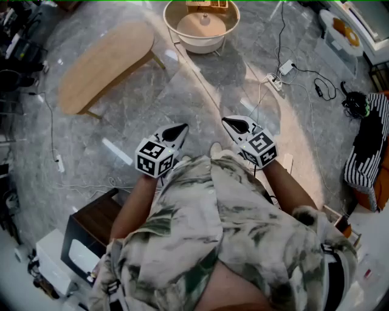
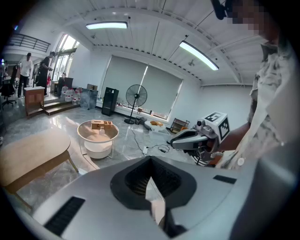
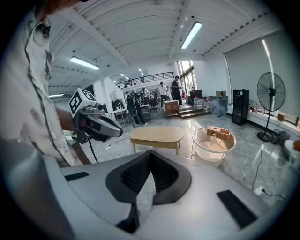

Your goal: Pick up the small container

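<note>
The person in a soft leaf-print shirt (image 1: pixel 231 212) is holding both grippers out over a glossy, grey-veined marble floor (image 1: pixel 200 97). The left gripper (image 1: pixel 180 129) is showing its smooth grey shell and black ribbed pads in its own view. Its jaws are meeting in a pointed beak with nothing between them. The right gripper (image 1: pixel 228 122) is looking the same, with its jaws pressed together and empty. Each is carrying a cube with black-and-white square markers.

The container (image 1: pixel 205 20), a small pale bottle-like shape, is standing on the round white table (image 1: pixel 200 44), which has a raised cream rim like a shallow tub. It is sitting just beside a low wooden box (image 1: pixel 206 6) with open compartments. The table is standing well apart from both grippers, straight ahead of them.

To its left an oval table (image 1: pixel 106 61) of light matte wood is resting on slim angled legs. A white power strip (image 1: pixel 285 67) with thin black cables is lying on the floor to the right. A dark, boxy wooden cabinet (image 1: pixel 91 228) is standing by the person's left side.
</note>
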### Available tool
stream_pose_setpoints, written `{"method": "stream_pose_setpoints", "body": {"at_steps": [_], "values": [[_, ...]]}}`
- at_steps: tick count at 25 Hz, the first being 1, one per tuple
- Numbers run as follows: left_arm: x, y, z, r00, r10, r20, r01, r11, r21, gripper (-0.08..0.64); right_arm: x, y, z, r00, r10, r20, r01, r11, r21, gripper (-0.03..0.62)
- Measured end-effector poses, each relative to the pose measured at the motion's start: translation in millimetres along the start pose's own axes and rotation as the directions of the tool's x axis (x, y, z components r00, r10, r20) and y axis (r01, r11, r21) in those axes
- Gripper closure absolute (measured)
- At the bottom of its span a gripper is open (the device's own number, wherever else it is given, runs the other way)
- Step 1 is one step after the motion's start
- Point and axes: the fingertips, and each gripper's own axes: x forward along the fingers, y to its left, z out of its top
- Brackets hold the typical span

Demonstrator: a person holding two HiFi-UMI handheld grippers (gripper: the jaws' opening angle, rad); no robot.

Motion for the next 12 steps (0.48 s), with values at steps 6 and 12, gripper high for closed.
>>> {"method": "stream_pose_setpoints", "body": {"at_steps": [6,12], "values": [[44.1,-5.9,26.1,1.000,0.019,-0.005,-0.019,1.000,-0.007,0.538,-6.1,-45.4,0.7,0.999,0.031,-0.013,-0.031,0.999,-0.023,0.572],[77.0,-4.1,41.0,1.000,0.015,-0.013,-0.016,1.000,-0.020,0.538,-1.1,-78.6,-10.0,0.998,0.066,-0.012,-0.065,0.998,0.008,0.572]]}}
